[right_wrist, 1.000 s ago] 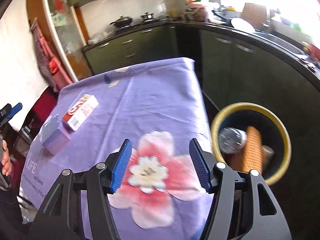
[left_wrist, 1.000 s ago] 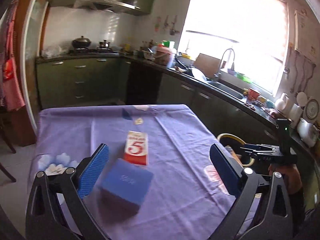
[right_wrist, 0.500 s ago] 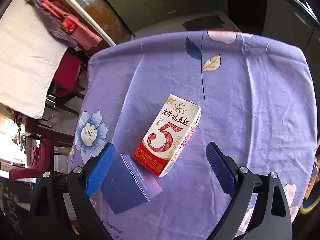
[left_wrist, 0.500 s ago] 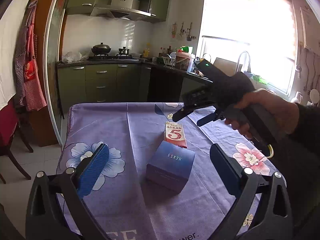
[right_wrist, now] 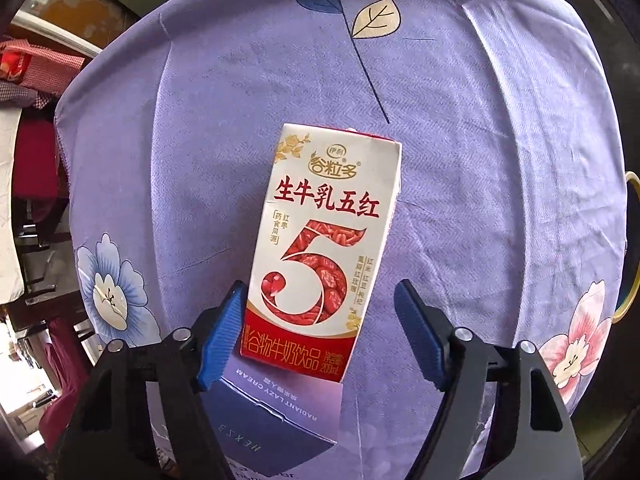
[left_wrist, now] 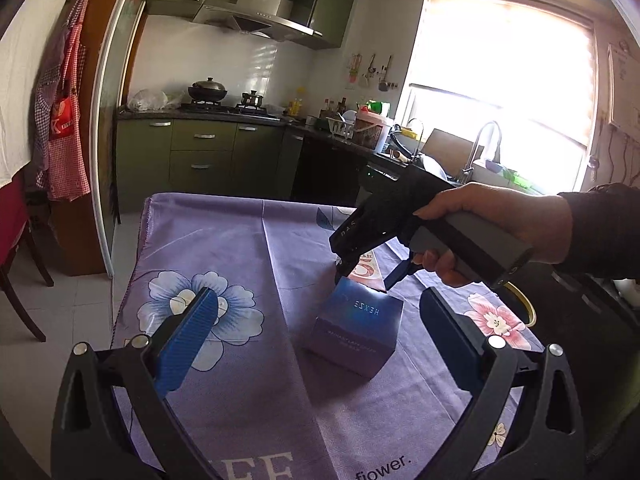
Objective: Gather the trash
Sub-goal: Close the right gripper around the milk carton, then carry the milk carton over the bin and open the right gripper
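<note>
A red and white milk carton (right_wrist: 320,240) with a large "5" lies flat on the purple flowered tablecloth (right_wrist: 480,120). My right gripper (right_wrist: 320,296) points straight down over its lower half. Its jaws are closing with the carton between them: the left pad (right_wrist: 224,332) is at the carton's edge and the right pad (right_wrist: 416,332) stands clear. A blue box (left_wrist: 352,332) sits just in front of the carton (left_wrist: 366,268). My left gripper (left_wrist: 320,312) hovers open on the near side of the box, with nothing between its fingers. A hand (left_wrist: 492,232) holds the right gripper (left_wrist: 368,276).
A yellow-rimmed bin (left_wrist: 524,308) stands past the table's right edge, also showing as the bin rim (right_wrist: 628,280). Green kitchen cabinets (left_wrist: 200,160) and a counter with a sink line the back and right. Dark chairs (left_wrist: 20,264) stand to the left of the table.
The right gripper swung from beside the bin to above the carton and tipped downward. Its jaws widened, then narrowed around the carton. The left gripper drew back a little and sank.
</note>
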Motion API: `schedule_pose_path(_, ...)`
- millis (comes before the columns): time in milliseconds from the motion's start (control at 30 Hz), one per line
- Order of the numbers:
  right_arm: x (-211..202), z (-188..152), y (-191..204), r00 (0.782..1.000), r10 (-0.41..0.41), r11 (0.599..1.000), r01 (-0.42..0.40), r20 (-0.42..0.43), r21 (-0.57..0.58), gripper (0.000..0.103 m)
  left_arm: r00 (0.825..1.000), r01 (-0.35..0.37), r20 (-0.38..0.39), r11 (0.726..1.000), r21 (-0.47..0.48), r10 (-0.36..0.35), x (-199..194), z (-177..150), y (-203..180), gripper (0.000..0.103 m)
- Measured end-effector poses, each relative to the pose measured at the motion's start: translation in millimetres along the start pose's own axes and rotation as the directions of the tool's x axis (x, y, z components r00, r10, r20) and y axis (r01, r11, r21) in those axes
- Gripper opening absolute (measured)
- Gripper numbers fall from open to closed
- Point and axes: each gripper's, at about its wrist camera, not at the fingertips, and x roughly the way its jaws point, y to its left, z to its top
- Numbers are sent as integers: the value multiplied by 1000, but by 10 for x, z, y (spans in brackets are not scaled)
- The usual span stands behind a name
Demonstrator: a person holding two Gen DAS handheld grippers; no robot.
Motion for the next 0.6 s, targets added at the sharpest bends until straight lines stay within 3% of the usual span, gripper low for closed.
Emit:
schedule_pose_path(67, 47, -17, 37, 1000, 1, 1000, -1, -11, 1, 60, 1000, 6, -4, 1000, -13, -6, 9, -5, 34, 96)
schedule_pose_path(300, 124, -30, 123, 999, -29, 996, 25, -40, -88, 54, 1000, 16, -1, 1000, -11, -16, -11, -18, 44, 96)
schedule_pose_path(600, 78, -218, -368, 994, -98, 970, 85, -45, -228, 53, 1000, 23, -18, 1000, -6, -23, 66, -23, -30, 96)
